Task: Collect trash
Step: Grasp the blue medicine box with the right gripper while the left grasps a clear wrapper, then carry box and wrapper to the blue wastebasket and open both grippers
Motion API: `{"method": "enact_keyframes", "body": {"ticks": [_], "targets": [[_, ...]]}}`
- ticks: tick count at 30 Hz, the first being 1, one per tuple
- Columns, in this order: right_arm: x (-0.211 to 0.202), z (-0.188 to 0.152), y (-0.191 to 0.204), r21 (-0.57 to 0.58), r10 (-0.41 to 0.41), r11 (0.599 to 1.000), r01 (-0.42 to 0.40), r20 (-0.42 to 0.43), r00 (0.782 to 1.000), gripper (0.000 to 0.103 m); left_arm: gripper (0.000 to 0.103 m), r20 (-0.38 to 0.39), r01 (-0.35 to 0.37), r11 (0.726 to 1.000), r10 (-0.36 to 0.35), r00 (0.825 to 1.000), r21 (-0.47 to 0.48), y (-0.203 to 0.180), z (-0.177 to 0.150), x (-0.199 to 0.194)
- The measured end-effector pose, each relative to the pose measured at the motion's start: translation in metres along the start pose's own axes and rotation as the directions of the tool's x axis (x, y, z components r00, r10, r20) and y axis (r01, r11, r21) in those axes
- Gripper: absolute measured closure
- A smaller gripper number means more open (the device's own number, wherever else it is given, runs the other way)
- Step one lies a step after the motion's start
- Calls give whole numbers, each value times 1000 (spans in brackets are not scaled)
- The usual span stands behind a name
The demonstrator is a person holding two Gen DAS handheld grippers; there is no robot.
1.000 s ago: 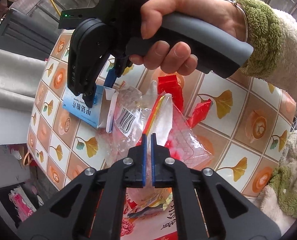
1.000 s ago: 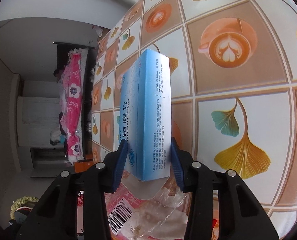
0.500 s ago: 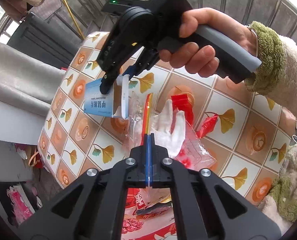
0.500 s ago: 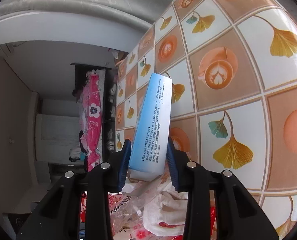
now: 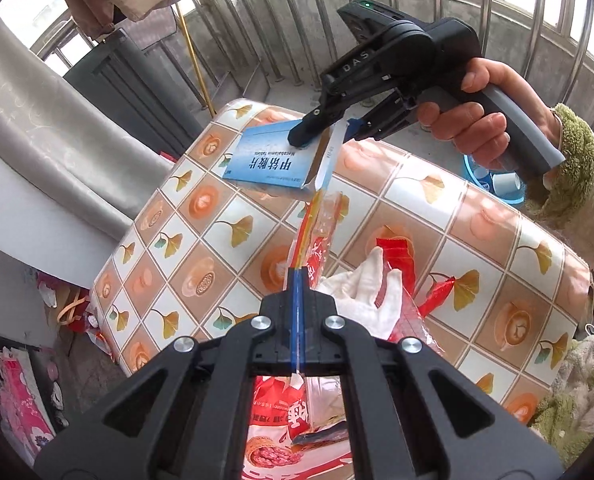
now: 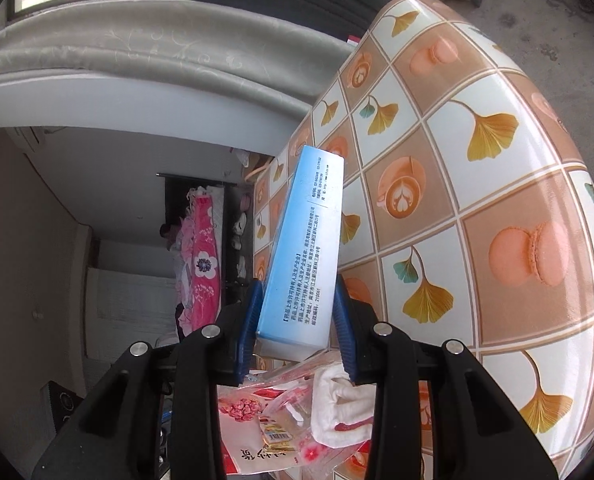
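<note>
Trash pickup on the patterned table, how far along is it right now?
Nothing looks binned yet. In hand: the right hand-held gripper is shut on the blue box, lifted off the tablecloth, and the left hand-held gripper pinches the clear plastic bag by its edge. Left to do: the red wrappers and white cloth remain on the table.

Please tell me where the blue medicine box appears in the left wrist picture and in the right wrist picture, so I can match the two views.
Left wrist view: the blue medicine box is upper centre, above the table, clamped by the right gripper.
Right wrist view: the box stands at the centre, between the right gripper's blue pads.
Shared landmark: the ginkgo-leaf tablecloth, and the white cloth lying below the box.
</note>
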State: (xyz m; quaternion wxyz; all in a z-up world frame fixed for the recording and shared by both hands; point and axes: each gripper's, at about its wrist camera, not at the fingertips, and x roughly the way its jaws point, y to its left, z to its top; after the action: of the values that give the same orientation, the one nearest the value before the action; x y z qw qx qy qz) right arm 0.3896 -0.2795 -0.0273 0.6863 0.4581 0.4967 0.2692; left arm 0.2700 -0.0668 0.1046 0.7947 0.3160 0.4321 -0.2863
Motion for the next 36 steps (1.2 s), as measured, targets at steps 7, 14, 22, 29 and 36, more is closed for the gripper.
{"method": "enact_keyframes", "body": {"ticks": [7,14,22,29,36], "targets": [[-39,-10,9,4,7,1000,-7,70,998,69,103,102,-27,999,31,994,-44,4,-3,-21],[-89,-30,19,-20,12,1000,-9,141,990,69,103,190,-11,995,31,981,-104,2,-3,-52],[-148,-71,17,-41,1,999,8,212,977,69,103,285,44,991,-6,959,-126,-24,-3,-88],[-211,-126,-14,-11,-28,999,33,310,950,69,103,346,203,972,-150,926,-121,-76,9,-94],[-288,-195,-67,104,-158,987,125,453,877,69,103,371,444,893,-389,843,-74,-157,49,-72]]}}
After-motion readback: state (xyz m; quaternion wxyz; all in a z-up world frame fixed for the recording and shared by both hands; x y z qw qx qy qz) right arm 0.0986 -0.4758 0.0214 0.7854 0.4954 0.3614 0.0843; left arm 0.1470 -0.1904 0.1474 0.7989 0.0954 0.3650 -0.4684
